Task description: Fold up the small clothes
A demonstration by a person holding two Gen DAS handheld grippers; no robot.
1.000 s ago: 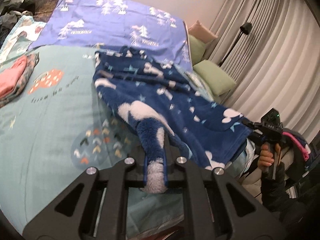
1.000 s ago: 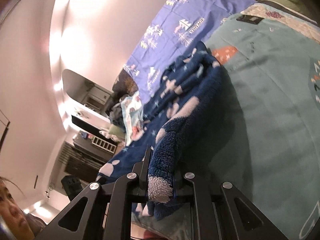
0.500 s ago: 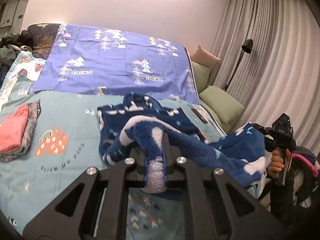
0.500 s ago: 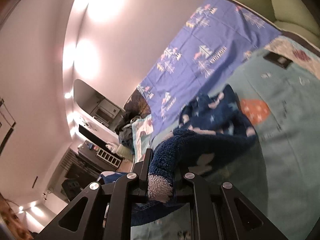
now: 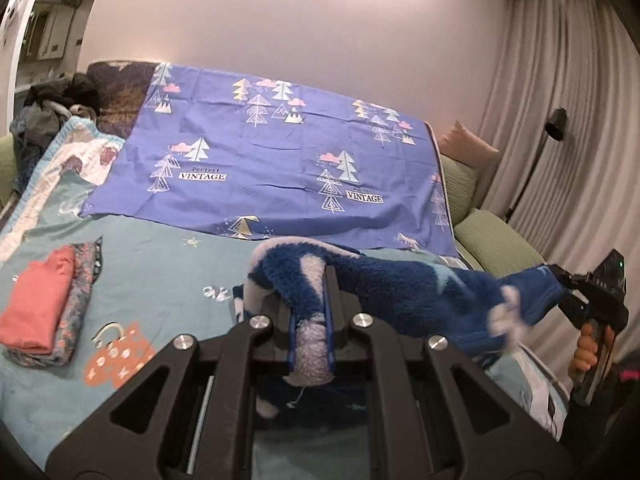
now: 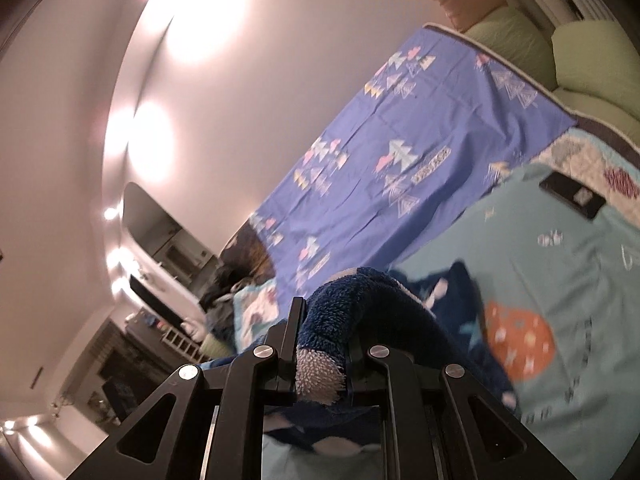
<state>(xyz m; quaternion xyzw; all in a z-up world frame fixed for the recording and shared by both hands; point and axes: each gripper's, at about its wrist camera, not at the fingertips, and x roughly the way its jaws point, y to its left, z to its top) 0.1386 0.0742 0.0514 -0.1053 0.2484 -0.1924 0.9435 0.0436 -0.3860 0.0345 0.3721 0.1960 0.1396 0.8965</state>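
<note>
Lifted now off the teal printed bedspread (image 5: 168,264), where a second ago lay spread flat: the fuzzy navy fleece garment with pale cloud and star shapes (image 5: 400,284), hanging as a slack band in front of the purple tree-print sheet (image 5: 280,160). Pinched at one corner by the left gripper (image 5: 310,320), fingers together on the pile; pinched at the far corner by the right gripper (image 5: 560,280), likewise clamped on fleece (seen close in the right wrist view, a pale tuft squeezed between the jaws of that gripper (image 6: 320,360)). Both ends raised, middle sagging, lower part out of sight behind the left gripper body.

Likely meaning for the task: a fold in progress, with the held edge carried up and toward the purple sheet, probably to be laid over the rest of the garment; not yet set down.

Counted:
- one fleece garment, in the air in front of the purple sheet
- two grippers, both shut on it
- one small stack of folded clothes (image 5: 44,304), coral piece on a patterned one, left of and nearer than the purple sheet
- one hand (image 5: 588,356) visible, on the right gripper's handle
- one dark flat device (image 6: 572,196) on the bedspread, below the purple sheet's right corner
</note>
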